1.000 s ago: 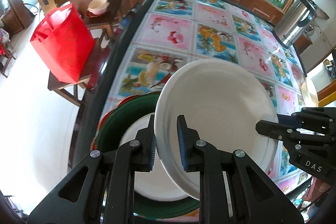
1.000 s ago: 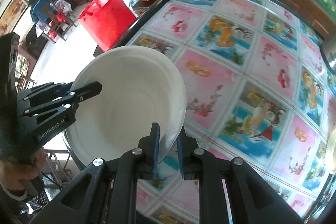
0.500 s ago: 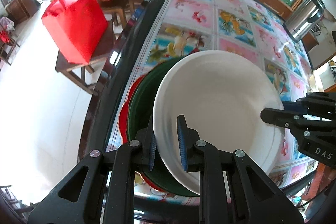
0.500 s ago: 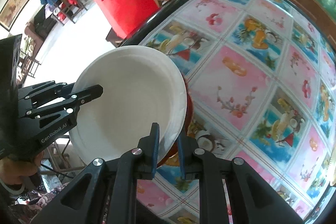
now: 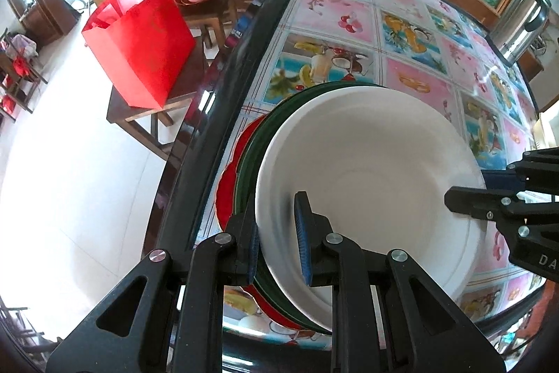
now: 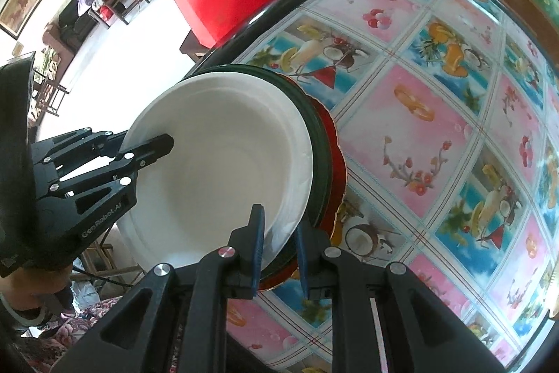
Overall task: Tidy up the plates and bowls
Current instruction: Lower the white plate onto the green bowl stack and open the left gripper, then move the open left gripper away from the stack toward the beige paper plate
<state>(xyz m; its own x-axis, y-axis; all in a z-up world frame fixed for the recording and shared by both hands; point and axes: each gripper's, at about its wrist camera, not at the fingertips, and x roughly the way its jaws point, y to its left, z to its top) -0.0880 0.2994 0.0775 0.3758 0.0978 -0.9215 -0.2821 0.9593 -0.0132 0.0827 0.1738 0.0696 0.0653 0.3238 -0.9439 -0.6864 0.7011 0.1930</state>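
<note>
Both hand-held grippers are carrying one white plate point(image 5: 370, 184) between them, low over the stack at the table's point(image 5: 412, 34) near corner. The left hand-held gripper point(image 5: 276, 238) has its jaws narrow and pinched on the plate's near-left rim, and the right hand-held gripper point(image 6: 277, 245) is nipped just as narrowly on the opposite rim, so the plate spans the gap from one to the other. Taking the stack as the mark, the white plate sits directly over a dark green plate point(image 6: 319, 159), which rests on a red plate point(image 6: 337, 149) at the bottom, both peeping out round its edge. The white plate faces up, roughly level, its rim nearly matching the green one's. Being round, it has no long axis to line up. I would judge that neither hand is nearer; what is left is a short drop straight down.
</note>
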